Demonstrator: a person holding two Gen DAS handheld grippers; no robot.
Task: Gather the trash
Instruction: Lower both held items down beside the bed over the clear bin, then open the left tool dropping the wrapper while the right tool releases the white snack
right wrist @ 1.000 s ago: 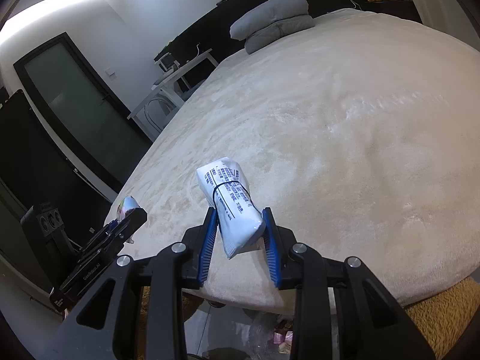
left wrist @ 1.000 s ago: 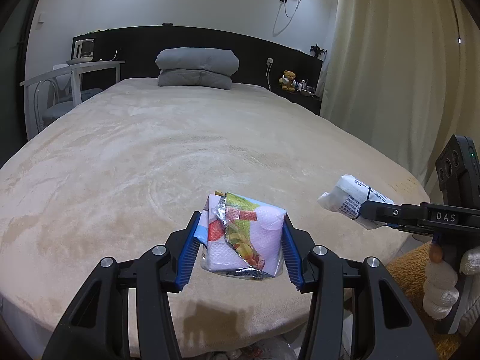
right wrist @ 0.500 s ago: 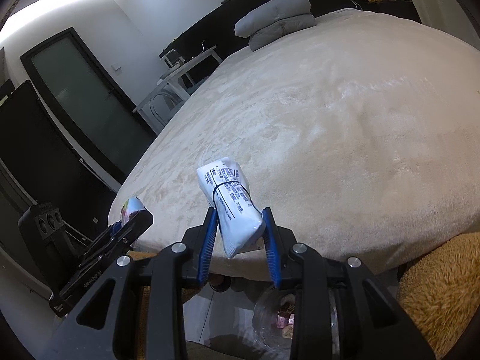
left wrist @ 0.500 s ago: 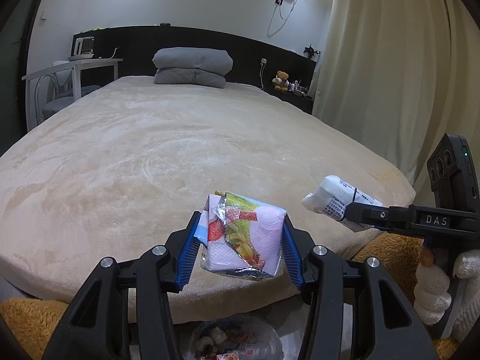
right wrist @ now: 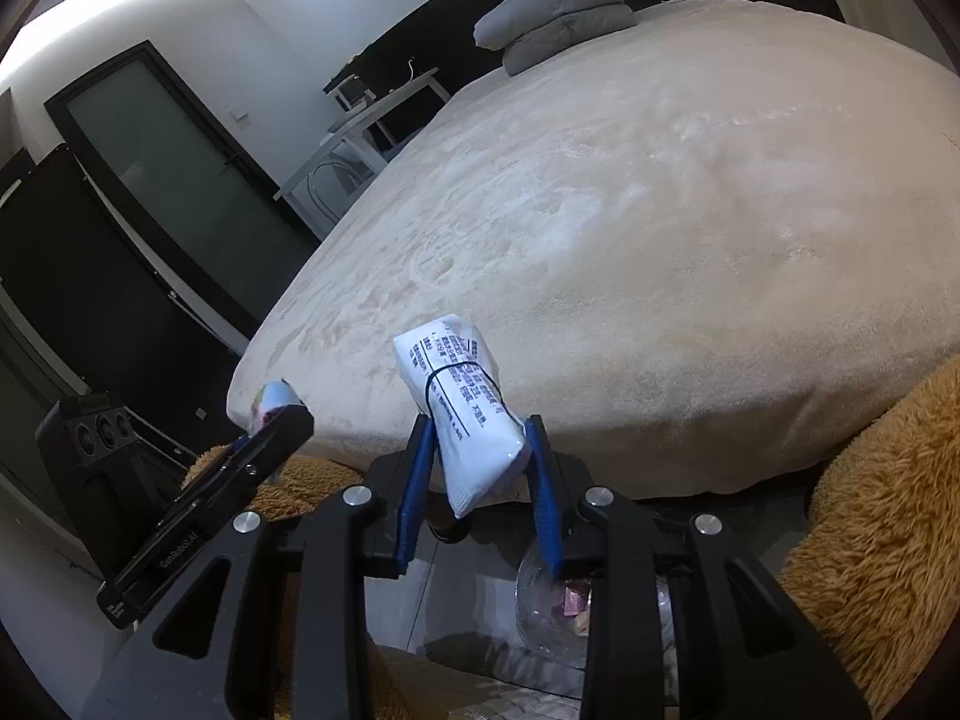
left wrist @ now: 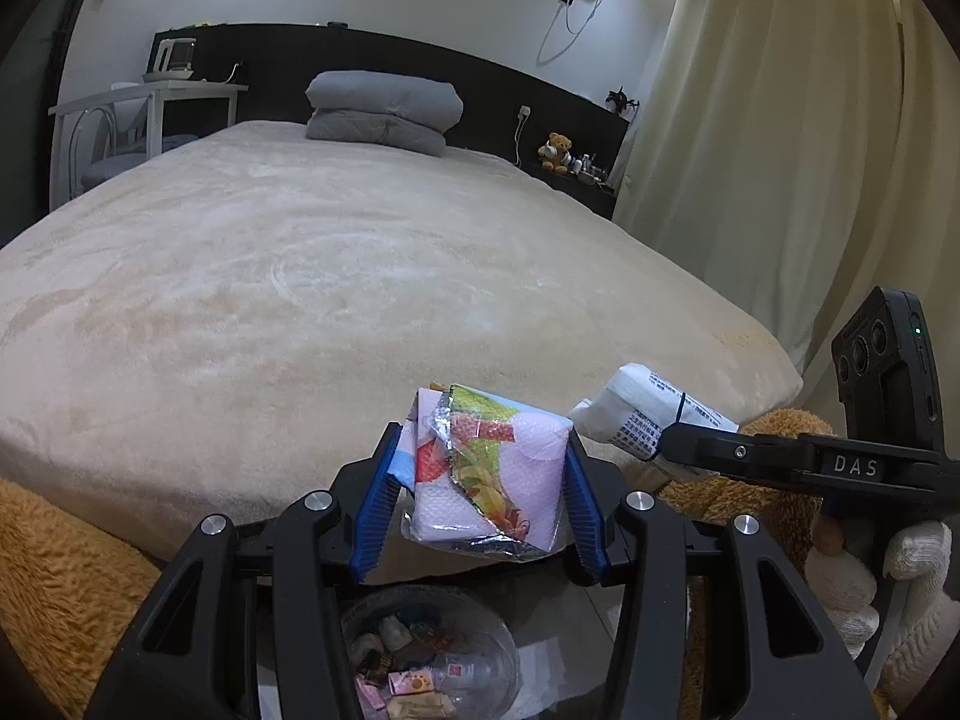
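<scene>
bed bkgd, both claws angled down w/ wrappers over trash bin.

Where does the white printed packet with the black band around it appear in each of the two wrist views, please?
Left wrist view: the white printed packet sits right of centre, clamped in the right gripper entering from the right edge.
Right wrist view: lower centre, between that gripper's blue pads.
Shared landmark: the folded grey pillow at the head of the beige bed.
</scene>
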